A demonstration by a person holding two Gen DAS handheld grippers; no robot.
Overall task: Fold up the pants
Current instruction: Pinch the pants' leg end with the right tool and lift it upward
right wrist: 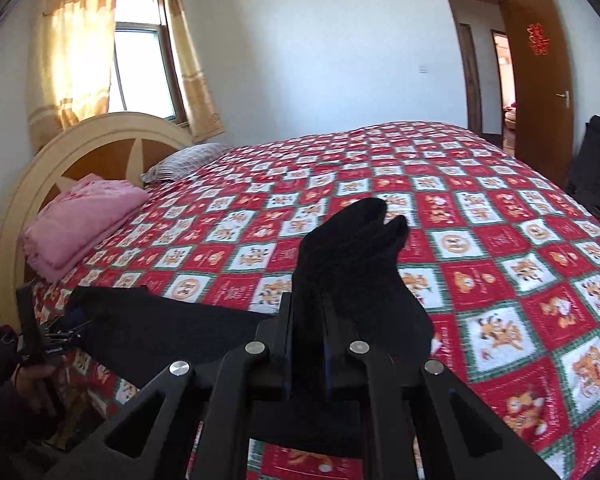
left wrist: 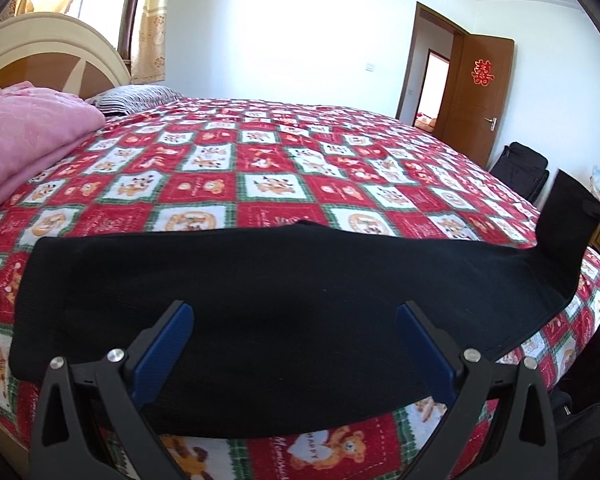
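Now, pants (left wrist: 260, 300): black, spread flat along the near edge of the bed (left wrist: 260, 184), on the red, white and green checked cover.
Pants and left fingers: the left gripper (left wrist: 294, 312) hangs above the middle of the garment; its blue-padded fingers (left wrist: 176, 332) stand wide apart with dark cloth showing between and below them. Whether the tips touch the fabric cannot be told.
Pants and right fingers: the right gripper (right wrist: 306, 328) has its jaws pinched tight on one end of the pants (right wrist: 352, 264); a bunch of black cloth stands up past the fingertips, and more hangs down beneath them.
Left gripper pose: tilted downward toward the bed, both fingers level with each other.
Right gripper pose: angled down over the bed's near edge; in the left wrist view the held end rises off the cover at far right.
Hand: at the lower left of the right wrist view a hand (right wrist: 32, 376) in a dark sleeve holds the left gripper.
Long axis: the pants run side to side along the bed's near edge, across the left gripper's line of sight, one end toward the headboard (right wrist: 100, 160) and the other lifted by the right gripper.
Nearby: a folded pink blanket (right wrist: 80, 228) and a striped pillow (right wrist: 184, 164) lie by the headboard, well apart from the pants.
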